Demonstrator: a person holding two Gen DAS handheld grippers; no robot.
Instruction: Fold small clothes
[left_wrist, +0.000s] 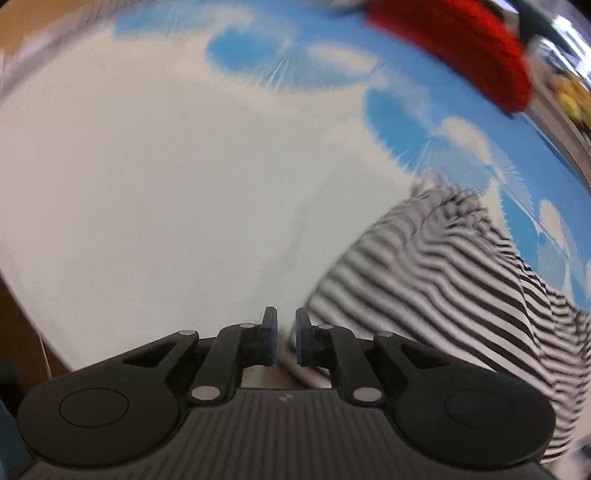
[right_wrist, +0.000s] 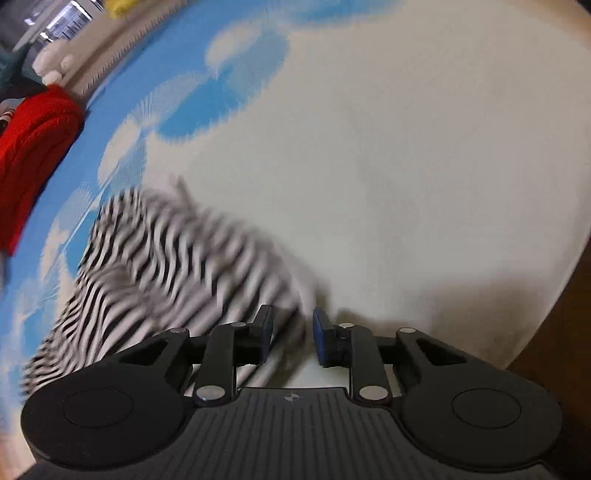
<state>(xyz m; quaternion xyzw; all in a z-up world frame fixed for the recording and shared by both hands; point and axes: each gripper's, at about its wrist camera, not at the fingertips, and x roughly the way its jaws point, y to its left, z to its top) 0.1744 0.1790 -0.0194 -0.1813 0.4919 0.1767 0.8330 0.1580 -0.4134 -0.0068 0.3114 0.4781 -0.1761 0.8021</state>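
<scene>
I see the black-and-white striped garment (left_wrist: 461, 280) lying crumpled on the white sheet (left_wrist: 166, 184), right of my left gripper (left_wrist: 286, 334). Its tongs stand slightly apart with nothing pinched. My right gripper (right_wrist: 291, 338) is spread; striped cloth lies between its tongs, not pressed. A red garment (right_wrist: 33, 147) lies far left.

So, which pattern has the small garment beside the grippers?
Black and white stripes on the garment, clearest in the left wrist view.

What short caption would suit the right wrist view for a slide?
The right gripper hangs over a striped garment on a white cloth, red clothing lying beyond.
</scene>
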